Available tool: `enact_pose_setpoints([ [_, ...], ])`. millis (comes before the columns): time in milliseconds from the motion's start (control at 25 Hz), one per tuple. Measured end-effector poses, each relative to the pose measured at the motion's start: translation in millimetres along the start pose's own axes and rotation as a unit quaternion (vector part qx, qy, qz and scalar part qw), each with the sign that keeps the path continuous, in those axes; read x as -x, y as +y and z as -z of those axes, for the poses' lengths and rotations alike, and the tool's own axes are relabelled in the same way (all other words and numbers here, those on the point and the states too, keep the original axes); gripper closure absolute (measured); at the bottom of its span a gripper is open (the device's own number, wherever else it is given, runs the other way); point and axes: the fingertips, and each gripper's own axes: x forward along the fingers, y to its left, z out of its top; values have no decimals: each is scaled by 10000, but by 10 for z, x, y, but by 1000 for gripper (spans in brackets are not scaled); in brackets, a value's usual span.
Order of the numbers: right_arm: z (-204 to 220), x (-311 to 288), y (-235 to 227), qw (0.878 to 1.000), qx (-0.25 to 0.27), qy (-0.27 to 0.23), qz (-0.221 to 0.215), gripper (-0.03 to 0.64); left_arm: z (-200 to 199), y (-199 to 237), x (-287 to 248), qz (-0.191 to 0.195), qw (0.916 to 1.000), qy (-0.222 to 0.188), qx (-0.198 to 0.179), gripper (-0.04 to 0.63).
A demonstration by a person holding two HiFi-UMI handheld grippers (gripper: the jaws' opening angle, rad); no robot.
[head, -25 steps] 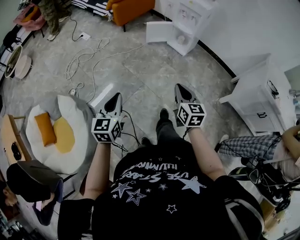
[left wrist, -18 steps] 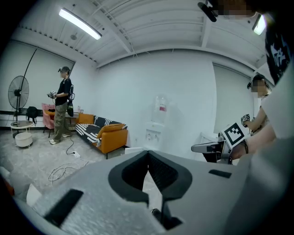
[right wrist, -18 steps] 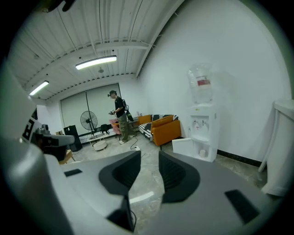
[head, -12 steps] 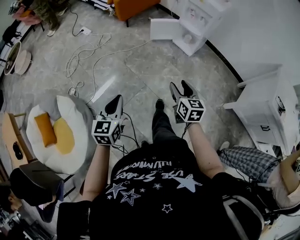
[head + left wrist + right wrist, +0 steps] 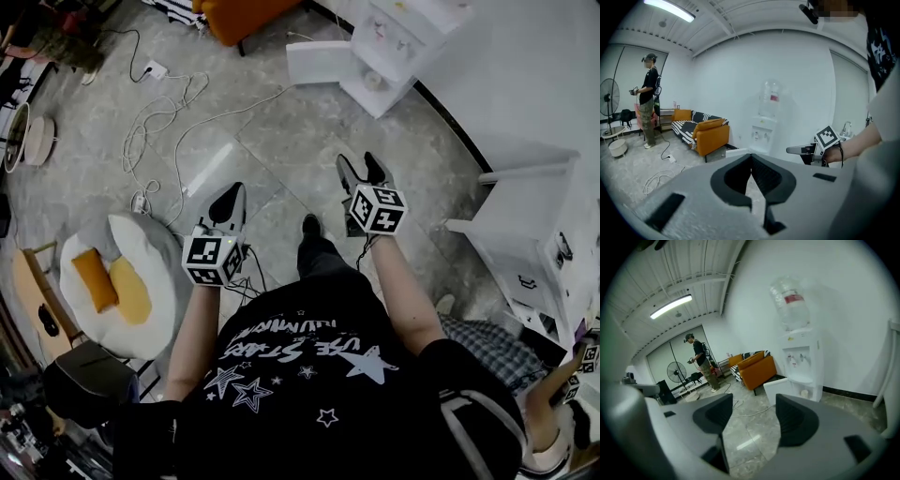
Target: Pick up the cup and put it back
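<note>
- Grey stone floor (image 5: 281,141) lies below both grippers, which the person holds out ahead of the body, side by side and apart from each other.
- Left gripper (image 5: 230,197): its jaws are pressed together, tips meeting, with nothing between them.
- Right gripper (image 5: 361,167): its jaws stand spread wide and have just been opening. Only the floor shows in the gap between them.
- The cup (image 5: 805,393), small and pale, stands in the recess of the white water dispenser (image 5: 801,366) by the wall. It is well apart from both grippers and too small for any detail to show.
- A clear bottle (image 5: 790,303) with a red label sits on top of the dispenser.
- An orange sofa (image 5: 757,369) stands near the dispenser, on its left in the right gripper view.
- A white cable (image 5: 164,112) loops across the floor, ahead and to the left of the left gripper.
</note>
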Motion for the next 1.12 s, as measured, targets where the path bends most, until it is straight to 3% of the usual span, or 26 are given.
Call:
enact_pose_setpoints([
  [200, -145, -342, -476, 9997, -196, 115, 55, 336, -452, -79, -521, 105, 9995, -185, -234, 586],
  [520, -189, -580, -905, 9978, -518, 163, 391, 331, -560, -6, -1116, 264, 9994, 47, -223, 586],
  [760, -325, -774, -1129, 9959, -546, 158, 700, 328, -691, 85, -1800, 481, 9978, 56, -454, 586],
  [960, -357, -1046, -1375, 9910, -624, 248, 1162, 328, -738, 235, -2528, 831, 9958, 96, -376, 586],
  [1120, -295, -1517, -1651, 9833, -669, 431, 1639, 328, -686, 431, -3219, 1202, 9901, 320, -645, 586],
])
